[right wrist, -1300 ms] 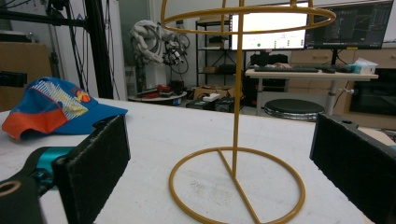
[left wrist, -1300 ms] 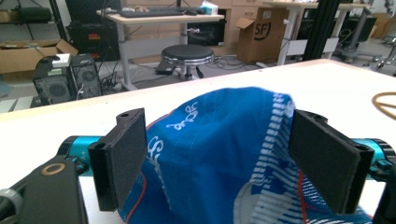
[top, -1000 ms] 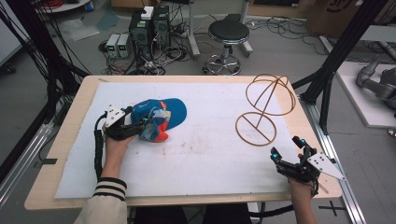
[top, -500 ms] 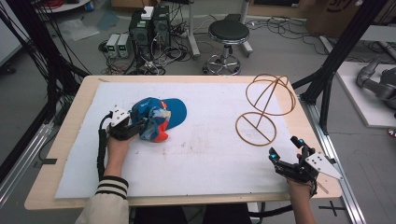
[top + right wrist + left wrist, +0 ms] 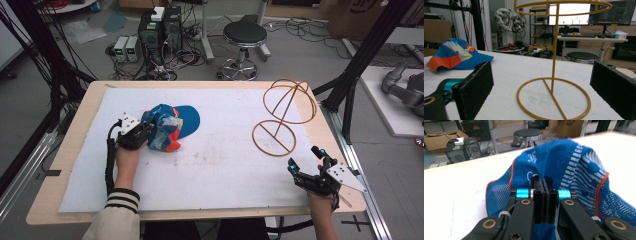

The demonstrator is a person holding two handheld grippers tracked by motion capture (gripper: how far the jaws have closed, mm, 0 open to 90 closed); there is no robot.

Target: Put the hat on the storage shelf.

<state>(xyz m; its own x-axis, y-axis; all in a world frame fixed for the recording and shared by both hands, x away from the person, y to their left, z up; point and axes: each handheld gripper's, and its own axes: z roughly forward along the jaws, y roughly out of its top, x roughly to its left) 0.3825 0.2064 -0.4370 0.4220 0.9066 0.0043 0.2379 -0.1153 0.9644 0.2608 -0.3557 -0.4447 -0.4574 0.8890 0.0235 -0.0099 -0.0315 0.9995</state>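
— Where is the cap (image 5: 172, 127)?

— On the white mat (image 5: 225, 170), left of the middle, crumpled, with its blue brim pointing to the right in the high view. It is blue with orange edging and white stripes.

— And the left gripper (image 5: 142, 134)?

— At the cap's near-left side. In the left gripper view its jaws are pressed together with blue cap fabric (image 5: 554, 162) pinched between them; mesh and an orange seam bulge out on both sides of the left gripper (image 5: 545, 192).

— What is the right gripper (image 5: 306, 161) doing?

— It sits near the table's front right corner, well apart from the cap. Its jaws are spread wide and hold nothing. In the right gripper view the black pads (image 5: 477, 82) stand at either edge of the frame.

— What lies in front of it?

— A gold wire stand (image 5: 280, 117): a ring base flat on the mat, a straight post, and a wire dome on top. In the right gripper view the stand (image 5: 554, 75) is centred between the open jaws, near but not touching, and the cap (image 5: 456, 56) is farther off to the left.

— Anything behind the table?

— A black stool (image 5: 244, 35) on the floor.
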